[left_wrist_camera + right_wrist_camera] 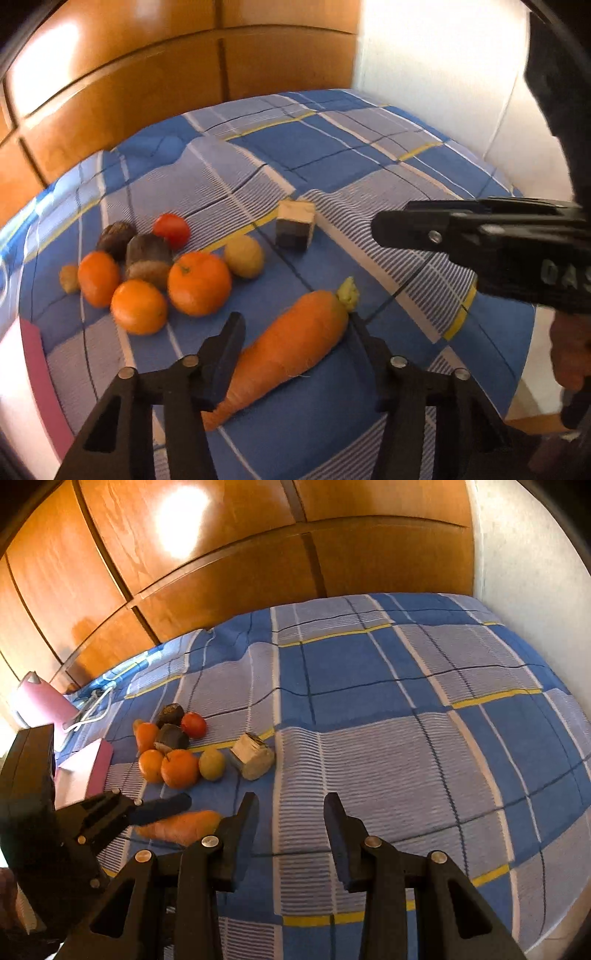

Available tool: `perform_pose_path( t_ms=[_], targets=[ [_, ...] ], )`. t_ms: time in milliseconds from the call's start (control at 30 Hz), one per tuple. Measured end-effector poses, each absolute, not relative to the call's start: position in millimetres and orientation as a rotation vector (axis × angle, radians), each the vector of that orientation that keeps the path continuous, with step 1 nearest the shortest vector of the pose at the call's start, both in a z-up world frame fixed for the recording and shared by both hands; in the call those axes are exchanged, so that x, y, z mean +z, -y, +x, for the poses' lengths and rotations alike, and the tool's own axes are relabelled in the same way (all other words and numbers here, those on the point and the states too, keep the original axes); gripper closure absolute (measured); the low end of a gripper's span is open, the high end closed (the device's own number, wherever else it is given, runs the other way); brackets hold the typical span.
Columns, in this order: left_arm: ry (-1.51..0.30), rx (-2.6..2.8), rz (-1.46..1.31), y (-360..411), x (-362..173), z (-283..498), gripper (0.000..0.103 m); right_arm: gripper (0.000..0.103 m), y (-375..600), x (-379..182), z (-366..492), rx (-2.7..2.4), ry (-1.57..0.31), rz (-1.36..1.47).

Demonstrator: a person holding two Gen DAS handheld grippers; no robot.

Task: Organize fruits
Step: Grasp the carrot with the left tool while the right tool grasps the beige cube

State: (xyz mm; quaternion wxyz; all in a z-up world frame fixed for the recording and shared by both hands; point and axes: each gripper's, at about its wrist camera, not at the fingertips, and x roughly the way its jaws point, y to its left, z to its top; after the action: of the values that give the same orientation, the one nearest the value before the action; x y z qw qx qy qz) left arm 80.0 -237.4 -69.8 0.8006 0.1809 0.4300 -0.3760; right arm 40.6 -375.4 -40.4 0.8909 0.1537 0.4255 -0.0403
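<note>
A: In the left wrist view, our left gripper stands wide open, with the carrot lying slantwise between its fingers. The thick leafy end sits just inside the right finger; the thin tip runs back under the left finger. We cannot tell whether either finger touches it yet.

B: So the step looks like picking up the carrot. We judge it best to close across the thick middle, not the taper, since a tapered body may squirt out of a slanted pinch. Turning the fingers square to its length first would help.

A: Ahead and left of the fingers lies the pile: oranges, a tomato, a yellowish fruit and some dark pieces, touching one another on the bedspread. A block sits straight ahead, apart from them. The right gripper reaches in from the right, above the cloth; this view does not show its opening.

B: In the right wrist view, our right gripper is open and holds nothing; only bedspread lies between its fingers. The carrot lies to the left of them, partly hidden by the left gripper. The pile lies ahead and left.

A: Then we keep the right one clear while the left closes.
</note>
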Motion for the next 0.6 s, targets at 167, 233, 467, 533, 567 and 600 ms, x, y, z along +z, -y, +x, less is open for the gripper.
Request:
perform_pose_path(
  t_ms=[167, 233, 467, 533, 567, 600],
  targets=[
    [-0.969, -0.743, 0.265, 211, -66, 76, 0.061, 0.066, 363, -43, 64, 0.005, -0.9, 0.282],
    [-0.973, -0.716, 0.247, 203, -67, 72, 0.061, 0.066, 355, -44, 75, 0.018, -0.905, 0.236],
    [-1.026, -0.696, 0.16, 191, -73, 80, 0.061, 0.065, 350, -57, 108, -0.002, -0.951, 0.171],
    [-1.036, -0.697, 0.136, 190, -73, 82, 0.062, 0.064, 350, -61, 112, -0.006, -0.958, 0.161],
    [-1.034, -0.698, 0.133, 190, -73, 81, 0.062, 0.063, 350, -63, 114, 0.0, -0.964, 0.161],
    [-1.031, -0.699, 0.131, 189, -73, 80, 0.062, 0.064, 349, -64, 115, 0.009, -0.97, 0.158]
  ],
)
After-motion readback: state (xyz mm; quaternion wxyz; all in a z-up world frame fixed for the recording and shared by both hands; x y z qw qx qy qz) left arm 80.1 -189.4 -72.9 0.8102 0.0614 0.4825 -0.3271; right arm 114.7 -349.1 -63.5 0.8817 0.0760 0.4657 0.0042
